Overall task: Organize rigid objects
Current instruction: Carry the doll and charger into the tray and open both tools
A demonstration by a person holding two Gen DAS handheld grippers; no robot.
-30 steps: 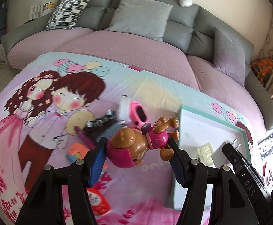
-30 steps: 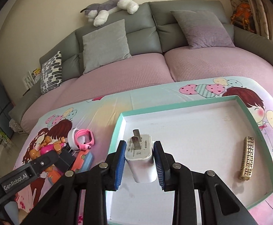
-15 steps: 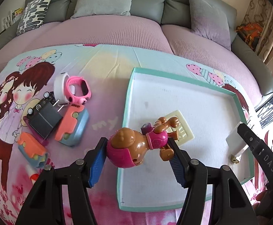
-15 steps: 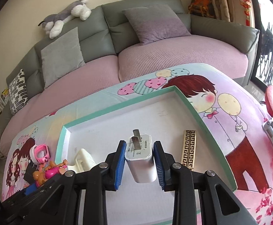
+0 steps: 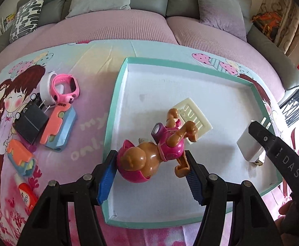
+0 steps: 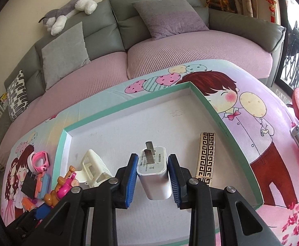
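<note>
- Fingers of the left gripper clamp a toy dog crosswise, hanging over the tray floor, near its left wall.
- Right gripper pinches a white charger, prongs pointing away, above the tray's middle, beside a gold bar.

Brown plastic puppy figure in pink helmet and vest — lying sideways, clamped, above the near part of the shallow white tray with teal rim. White two-prong wall charger — prongs pointing away, held over the tray floor. Cream plastic hair claw clip lies mid-tray; gold-and-black patterned rectangular bar lies by the right wall.
</note>
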